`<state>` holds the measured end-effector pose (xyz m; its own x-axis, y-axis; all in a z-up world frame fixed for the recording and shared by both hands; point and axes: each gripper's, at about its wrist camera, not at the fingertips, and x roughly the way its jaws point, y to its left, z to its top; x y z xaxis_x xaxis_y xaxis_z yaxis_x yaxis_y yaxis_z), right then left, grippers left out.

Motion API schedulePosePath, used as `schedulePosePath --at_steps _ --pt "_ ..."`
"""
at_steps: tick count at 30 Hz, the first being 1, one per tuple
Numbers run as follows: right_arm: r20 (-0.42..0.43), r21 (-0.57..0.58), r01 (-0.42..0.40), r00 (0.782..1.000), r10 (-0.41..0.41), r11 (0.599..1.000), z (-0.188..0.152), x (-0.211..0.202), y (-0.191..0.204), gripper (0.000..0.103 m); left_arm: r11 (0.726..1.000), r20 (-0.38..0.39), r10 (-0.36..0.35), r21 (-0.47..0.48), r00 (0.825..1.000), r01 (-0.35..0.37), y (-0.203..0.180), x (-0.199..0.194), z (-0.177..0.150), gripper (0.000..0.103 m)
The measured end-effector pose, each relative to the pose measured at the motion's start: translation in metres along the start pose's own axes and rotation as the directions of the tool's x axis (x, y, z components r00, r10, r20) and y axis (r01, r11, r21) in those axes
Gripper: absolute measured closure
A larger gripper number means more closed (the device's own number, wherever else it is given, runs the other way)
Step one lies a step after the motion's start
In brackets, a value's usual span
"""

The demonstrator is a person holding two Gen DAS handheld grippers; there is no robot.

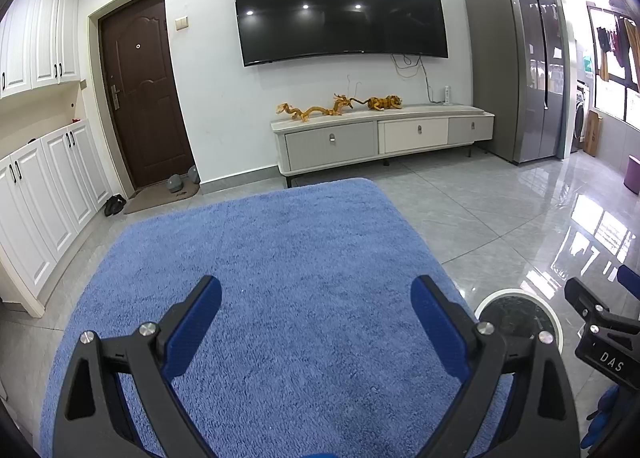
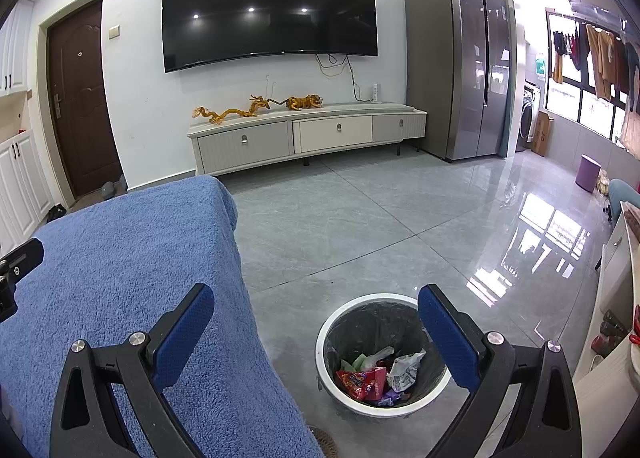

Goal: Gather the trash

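A white-rimmed trash bin [image 2: 332, 322] with a black liner stands on the floor right of the blue towel-covered table [image 2: 120, 258]. It holds several wrappers [image 2: 374, 376], red, white and green. My right gripper [image 2: 316, 300] is open and empty, above the table's right edge and the bin. My left gripper [image 1: 316, 292] is open and empty over the blue towel [image 1: 280, 258]. The bin's rim [image 1: 516, 292] shows at the right in the left wrist view, with the right gripper [image 1: 596, 298] beside it. No trash shows on the towel.
A TV [image 2: 268, 9] hangs over a low cabinet [image 2: 308, 133] with toy animals [image 2: 256, 105]. A grey fridge [image 2: 460, 65] stands at the right, a brown door [image 1: 140, 97] and white cupboards [image 1: 48, 177] at the left. Glossy tile floor [image 2: 380, 217] lies between. A white shelf [image 2: 616, 298] is at far right.
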<state>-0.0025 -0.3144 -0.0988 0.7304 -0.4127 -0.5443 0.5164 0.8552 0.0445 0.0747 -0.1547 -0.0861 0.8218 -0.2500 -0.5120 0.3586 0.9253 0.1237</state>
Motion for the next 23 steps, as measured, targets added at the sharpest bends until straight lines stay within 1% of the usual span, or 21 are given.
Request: schedulePosePath --at_steps 23 --pt "0.007 0.003 0.003 1.000 -0.003 1.000 0.0011 -0.0031 0.0002 0.000 1.000 0.001 -0.001 -0.007 1.000 0.001 0.0009 -0.0016 0.0020 0.007"
